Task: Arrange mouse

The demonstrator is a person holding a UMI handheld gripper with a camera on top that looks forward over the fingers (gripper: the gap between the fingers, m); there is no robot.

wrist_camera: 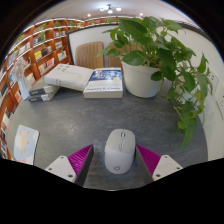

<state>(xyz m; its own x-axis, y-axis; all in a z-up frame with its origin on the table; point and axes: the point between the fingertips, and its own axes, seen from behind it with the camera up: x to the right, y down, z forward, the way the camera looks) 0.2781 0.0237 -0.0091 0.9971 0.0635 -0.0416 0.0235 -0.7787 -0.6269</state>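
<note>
Grey table (80,125) holds, from your left, stacked books (62,78), then the white mouse (120,150) resting between your gripper's (120,160) spread-apart fingers with gaps either side, and a potted plant (150,60) beyond

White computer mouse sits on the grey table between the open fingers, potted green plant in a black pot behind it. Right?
One thing is off: the pot of the potted green plant is white, not black, as the gripper view shows. The rest holds: the white computer mouse sits on the grey table between the open fingers, gaps either side.
</note>
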